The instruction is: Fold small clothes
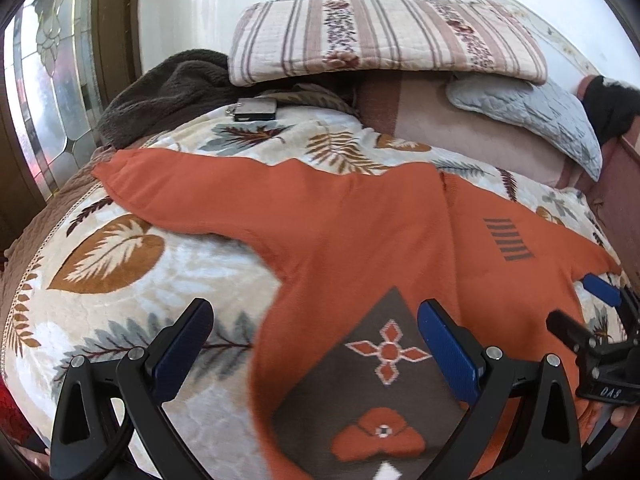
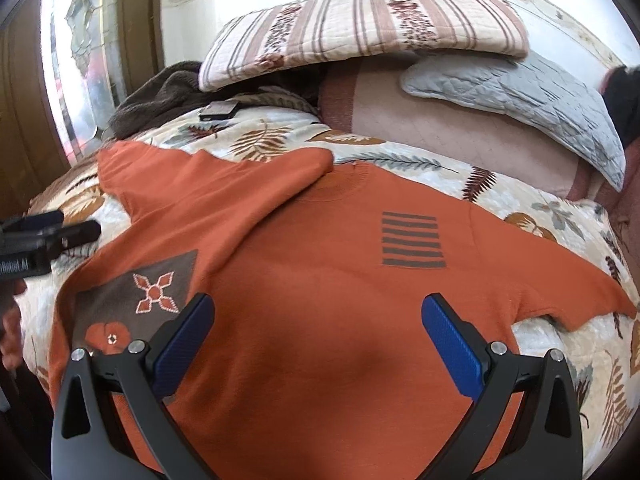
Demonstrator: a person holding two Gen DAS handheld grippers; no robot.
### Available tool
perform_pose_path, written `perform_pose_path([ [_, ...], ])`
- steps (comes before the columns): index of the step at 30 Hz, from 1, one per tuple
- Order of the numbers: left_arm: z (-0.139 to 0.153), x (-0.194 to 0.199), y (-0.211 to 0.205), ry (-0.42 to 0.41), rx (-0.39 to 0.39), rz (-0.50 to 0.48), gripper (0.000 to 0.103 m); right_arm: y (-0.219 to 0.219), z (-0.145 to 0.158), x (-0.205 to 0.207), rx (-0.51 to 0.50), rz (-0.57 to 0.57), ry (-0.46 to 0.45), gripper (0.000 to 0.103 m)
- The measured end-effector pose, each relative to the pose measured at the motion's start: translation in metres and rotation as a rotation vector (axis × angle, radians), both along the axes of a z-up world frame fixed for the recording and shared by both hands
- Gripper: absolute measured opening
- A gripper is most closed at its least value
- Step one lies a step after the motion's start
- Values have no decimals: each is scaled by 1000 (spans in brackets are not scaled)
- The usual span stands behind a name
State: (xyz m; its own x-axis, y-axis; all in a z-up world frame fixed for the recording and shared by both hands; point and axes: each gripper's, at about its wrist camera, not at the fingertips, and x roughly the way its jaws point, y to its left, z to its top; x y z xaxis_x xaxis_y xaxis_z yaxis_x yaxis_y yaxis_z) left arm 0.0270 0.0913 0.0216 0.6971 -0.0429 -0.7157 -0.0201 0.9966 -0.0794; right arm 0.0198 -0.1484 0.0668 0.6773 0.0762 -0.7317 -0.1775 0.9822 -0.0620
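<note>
An orange knit sweater (image 1: 360, 224) lies flat on a leaf-patterned blanket (image 1: 120, 240), with a brown flower patch (image 1: 384, 360) and a striped mark (image 1: 508, 240). One sleeve (image 1: 168, 184) stretches out to the left. My left gripper (image 1: 316, 320) is open and empty, hovering over the sweater's lower left edge by the patch. My right gripper (image 2: 320, 312) is open and empty above the sweater's body (image 2: 340, 300), below the striped mark (image 2: 412, 240). The right gripper also shows in the left wrist view (image 1: 592, 304), and the left gripper at the left edge of the right wrist view (image 2: 52, 228).
A striped floral pillow (image 1: 384, 36) and a grey quilted pillow (image 1: 536, 116) lie at the bed's far end. A dark brown fleece (image 1: 168, 92) and a small dark device (image 1: 256, 110) lie at the far left. A glass-paned door (image 1: 48, 100) stands to the left.
</note>
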Motion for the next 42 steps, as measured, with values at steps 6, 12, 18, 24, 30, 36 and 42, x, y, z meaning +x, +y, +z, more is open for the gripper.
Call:
perform_pose_path([
  [6, -1, 8, 27, 17, 17, 38, 102, 21, -5, 7, -14, 39, 15, 103],
  [12, 1, 16, 47, 20, 45, 62, 102, 46, -4, 16, -12, 81, 18, 103],
  [18, 2, 25, 67, 28, 67, 77, 102, 72, -5, 27, -12, 123, 26, 103],
  [24, -4, 42, 92, 54, 105, 86, 102, 109, -7, 43, -17, 190, 42, 103],
  [30, -13, 69, 139, 115, 96, 123, 102, 157, -11, 67, 14, 280, 86, 103],
  [36, -13, 95, 216, 148, 23, 238, 102, 204, -17, 96, 23, 350, 109, 103],
  [42, -15, 116, 261, 152, -3, 313, 102, 232, -25, 115, 15, 391, 118, 103],
])
